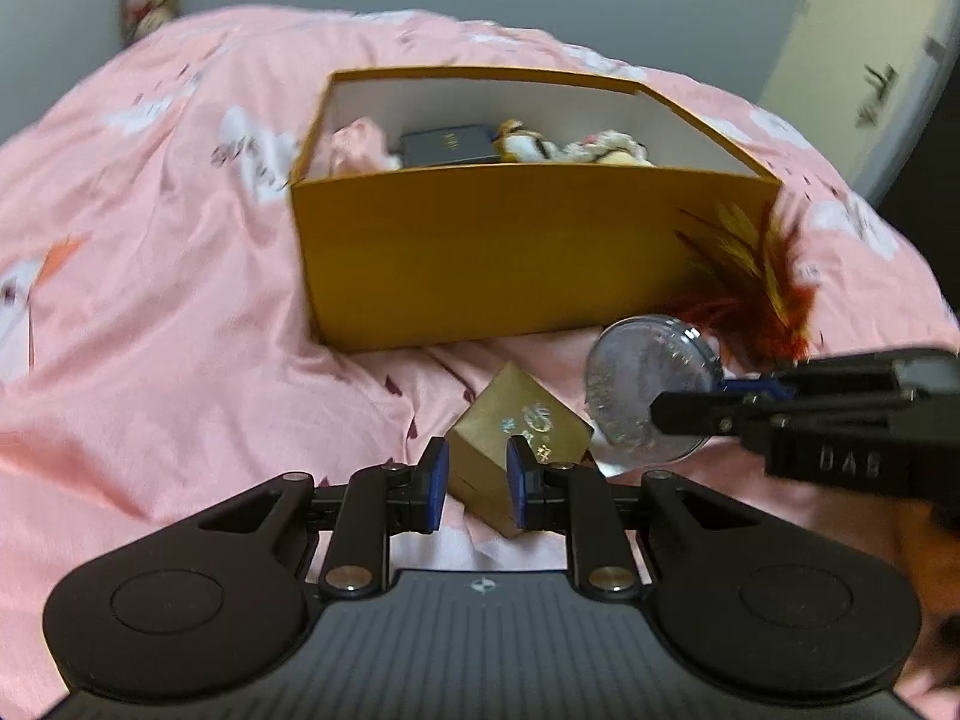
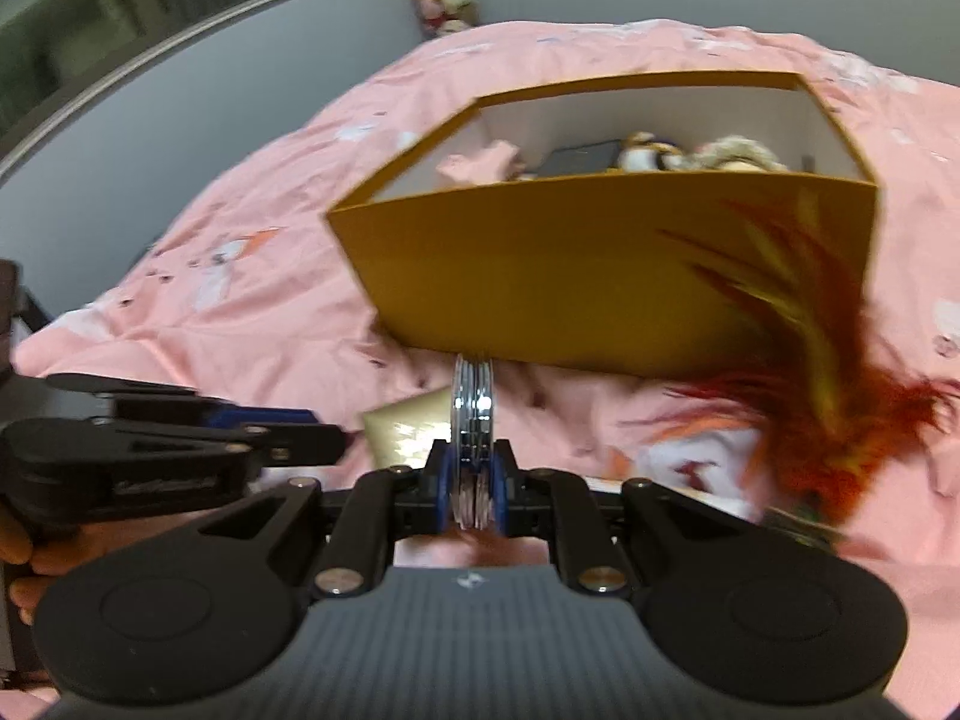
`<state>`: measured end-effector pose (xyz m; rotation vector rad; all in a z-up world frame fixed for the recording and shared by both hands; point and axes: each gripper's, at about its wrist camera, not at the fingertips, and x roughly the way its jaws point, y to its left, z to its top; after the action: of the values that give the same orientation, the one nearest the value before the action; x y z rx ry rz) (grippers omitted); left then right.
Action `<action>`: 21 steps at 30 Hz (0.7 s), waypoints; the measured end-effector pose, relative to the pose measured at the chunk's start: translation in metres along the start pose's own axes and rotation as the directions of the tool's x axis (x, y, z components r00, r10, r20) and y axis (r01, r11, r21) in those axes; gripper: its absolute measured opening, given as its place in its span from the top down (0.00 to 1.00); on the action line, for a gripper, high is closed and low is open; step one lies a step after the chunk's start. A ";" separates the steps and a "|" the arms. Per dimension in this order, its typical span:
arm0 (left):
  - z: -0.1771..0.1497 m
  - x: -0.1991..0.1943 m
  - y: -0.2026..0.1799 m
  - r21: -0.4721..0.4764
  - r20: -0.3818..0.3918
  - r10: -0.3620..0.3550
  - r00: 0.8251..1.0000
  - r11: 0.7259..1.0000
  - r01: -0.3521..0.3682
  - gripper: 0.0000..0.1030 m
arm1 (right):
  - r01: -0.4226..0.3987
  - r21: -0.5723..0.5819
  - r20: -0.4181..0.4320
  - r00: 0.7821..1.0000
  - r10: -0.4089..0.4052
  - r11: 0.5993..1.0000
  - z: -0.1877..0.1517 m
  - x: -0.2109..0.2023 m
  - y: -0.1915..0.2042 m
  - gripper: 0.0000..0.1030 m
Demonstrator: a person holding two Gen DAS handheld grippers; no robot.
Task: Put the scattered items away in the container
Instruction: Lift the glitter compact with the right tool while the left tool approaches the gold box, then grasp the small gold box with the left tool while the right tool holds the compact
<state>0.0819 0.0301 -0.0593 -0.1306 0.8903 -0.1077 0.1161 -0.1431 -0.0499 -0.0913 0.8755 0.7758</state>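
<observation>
Ahead of both my hand-held grippers, the pink bed (image 1: 150, 276) carries the yellow box (image 1: 480, 252), already part filled. A feather toy (image 2: 840, 396) lies just right of my right hand-held gripper (image 2: 474, 480), soft and nearly weightless; I would pinch its base. That right one is clenched edge-on around a clear round case (image 2: 474, 414), which looks stiff, slick and likely brittle. My left hand-held gripper (image 1: 477, 480) is released, its pads (image 1: 436, 480) either side of the small gold box (image 1: 516, 438), rigid and light, best gripped across flat faces.
</observation>
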 end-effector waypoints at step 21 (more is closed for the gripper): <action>-0.004 0.048 -0.057 0.488 -0.043 0.123 0.991 0.869 -0.087 0.28 | -0.040 0.088 -0.052 0.998 0.044 0.995 -0.013 0.001 -0.020 0.85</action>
<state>0.1069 -0.0331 -0.0894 0.3964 0.9169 -0.2329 0.1204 -0.1621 -0.0638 -0.0169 0.9636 0.7764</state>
